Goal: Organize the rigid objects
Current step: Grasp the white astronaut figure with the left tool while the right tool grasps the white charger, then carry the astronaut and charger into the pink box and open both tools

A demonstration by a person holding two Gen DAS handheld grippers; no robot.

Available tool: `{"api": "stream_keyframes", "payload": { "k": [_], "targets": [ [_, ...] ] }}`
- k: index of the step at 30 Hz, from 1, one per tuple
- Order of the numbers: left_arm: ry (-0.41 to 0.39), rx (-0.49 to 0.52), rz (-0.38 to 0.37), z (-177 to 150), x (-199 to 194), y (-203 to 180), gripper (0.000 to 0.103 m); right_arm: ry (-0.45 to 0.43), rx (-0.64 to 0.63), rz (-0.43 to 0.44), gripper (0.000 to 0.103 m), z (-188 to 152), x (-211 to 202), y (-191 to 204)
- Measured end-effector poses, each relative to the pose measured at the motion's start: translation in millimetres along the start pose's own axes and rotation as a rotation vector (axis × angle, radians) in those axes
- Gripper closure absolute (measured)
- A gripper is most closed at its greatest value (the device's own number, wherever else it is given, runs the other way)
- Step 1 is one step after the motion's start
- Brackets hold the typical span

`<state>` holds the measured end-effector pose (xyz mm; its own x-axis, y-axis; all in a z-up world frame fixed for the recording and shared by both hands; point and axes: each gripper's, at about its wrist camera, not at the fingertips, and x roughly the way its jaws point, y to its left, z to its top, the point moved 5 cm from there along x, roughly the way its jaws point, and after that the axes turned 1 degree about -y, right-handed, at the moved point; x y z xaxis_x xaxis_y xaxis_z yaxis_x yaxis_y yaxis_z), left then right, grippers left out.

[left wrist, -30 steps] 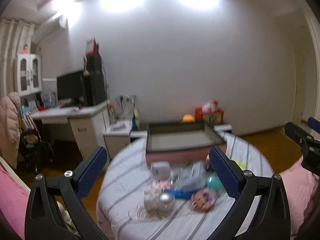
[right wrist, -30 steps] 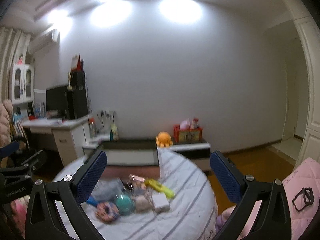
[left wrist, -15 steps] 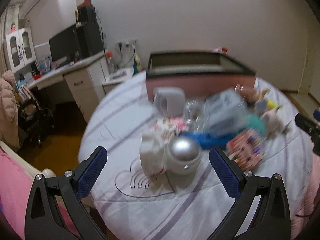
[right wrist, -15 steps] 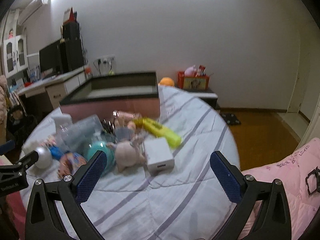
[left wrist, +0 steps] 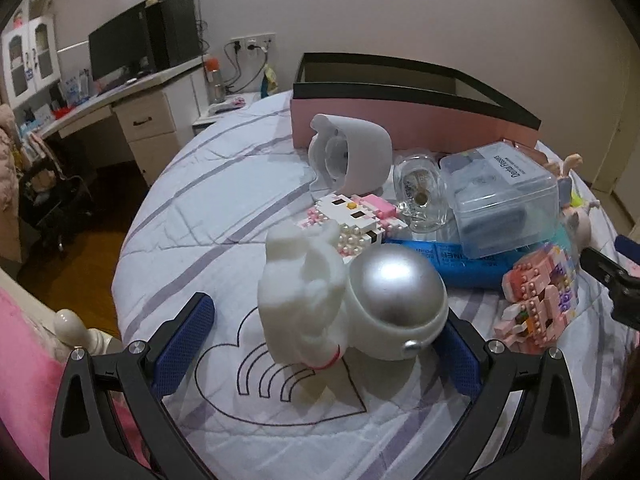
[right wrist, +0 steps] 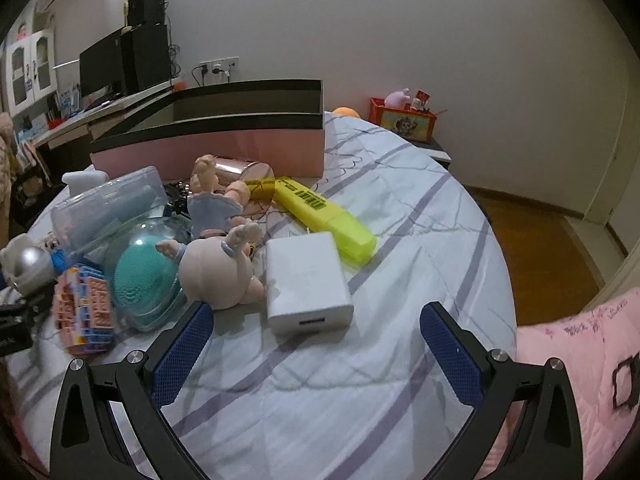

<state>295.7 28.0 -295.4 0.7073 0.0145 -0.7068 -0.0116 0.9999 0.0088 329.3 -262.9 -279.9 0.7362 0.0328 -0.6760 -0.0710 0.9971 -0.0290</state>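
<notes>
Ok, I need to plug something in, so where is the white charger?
In the right wrist view the white charger lies on the bed cover just ahead of the open right gripper, between the pink doll and the yellow highlighter.

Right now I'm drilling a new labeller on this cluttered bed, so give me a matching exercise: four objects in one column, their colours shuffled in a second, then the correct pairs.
Objects:
1. highlighter
2. power adapter
3. storage box
4. round dome on the astronaut figure

Colours:
A. silver
B. pink walls, black rim
C. yellow
D. white

Pairs: 1-C, 2-D, 3-B, 4-A
</notes>
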Motion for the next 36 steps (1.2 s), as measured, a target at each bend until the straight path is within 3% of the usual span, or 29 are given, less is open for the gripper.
{"api": "stream_keyframes", "payload": {
  "k": [3,8,19,22,26,30,36],
  "targets": [
    [-0.004,0.007,-0.01,1,-1,1,0.0,0.019,-0.012,-0.009,0.003,0,4,-5],
    [-0.012,0.004,-0.024,1,-2,5,0.0,0.044,-0.017,0.003,0.025,0,9,-15],
    [0.007,0.027,-0.005,7,6,1,0.0,0.081,-0.084,0.081,0.047,14,26,-1],
    [-0.01,0.028,-0.025,7,3,1,0.006,0.07,-0.088,0.132,0.062,15,26,0],
    [-0.025,0.05,-0.067,5,-3,-7,0.03,0.06,-0.082,0.142,0.062,12,23,0],
    [-0.024,0.08,-0.072,4,-8,-9,0.03,0.064,-0.065,0.149,0.062,6,14,0],
    [-0.024,0.042,-0.126,-3,-20,1,0.03,0.073,-0.055,0.144,0.062,-9,-1,2]
  ]
}}
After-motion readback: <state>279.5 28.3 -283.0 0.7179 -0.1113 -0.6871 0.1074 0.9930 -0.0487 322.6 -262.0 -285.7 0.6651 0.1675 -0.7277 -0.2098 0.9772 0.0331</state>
